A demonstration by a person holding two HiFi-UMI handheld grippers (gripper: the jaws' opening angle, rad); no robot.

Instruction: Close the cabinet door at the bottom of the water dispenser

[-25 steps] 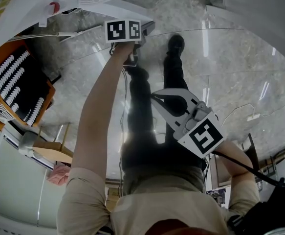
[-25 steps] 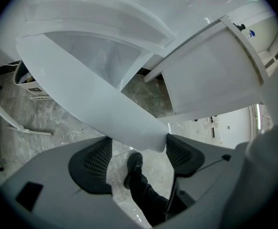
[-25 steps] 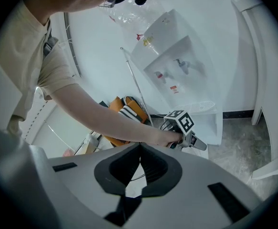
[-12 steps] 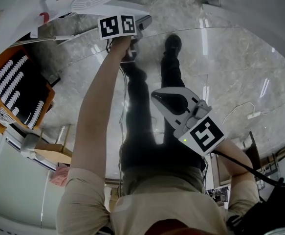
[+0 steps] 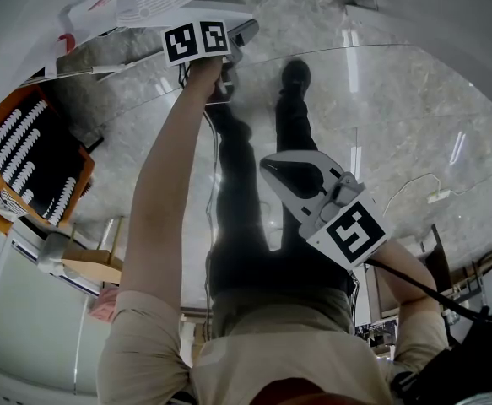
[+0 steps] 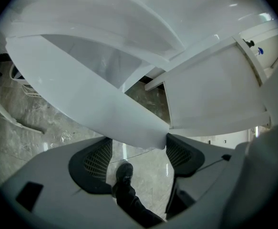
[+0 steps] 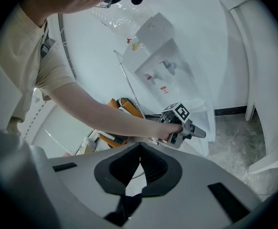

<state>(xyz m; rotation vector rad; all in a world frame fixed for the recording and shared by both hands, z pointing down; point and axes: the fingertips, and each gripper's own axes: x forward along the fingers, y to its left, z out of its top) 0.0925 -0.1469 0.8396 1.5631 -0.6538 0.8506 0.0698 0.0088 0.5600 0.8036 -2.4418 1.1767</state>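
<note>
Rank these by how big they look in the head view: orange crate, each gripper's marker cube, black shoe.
1. orange crate
2. right gripper's marker cube; it is nearer the camera, so it looks bigger than its twin
3. left gripper's marker cube
4. black shoe

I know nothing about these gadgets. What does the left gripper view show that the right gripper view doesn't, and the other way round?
Only the left gripper view: a white panel, apparently the cabinet door, close up, with its lower corner between the left gripper's open jaws, and the person's shoe below.

Only the right gripper view: the person's arm stretched out, the left gripper seen from outside, an orange and black rack, and the right gripper's jaws closed on nothing.

Both: the grey marble floor.
</note>
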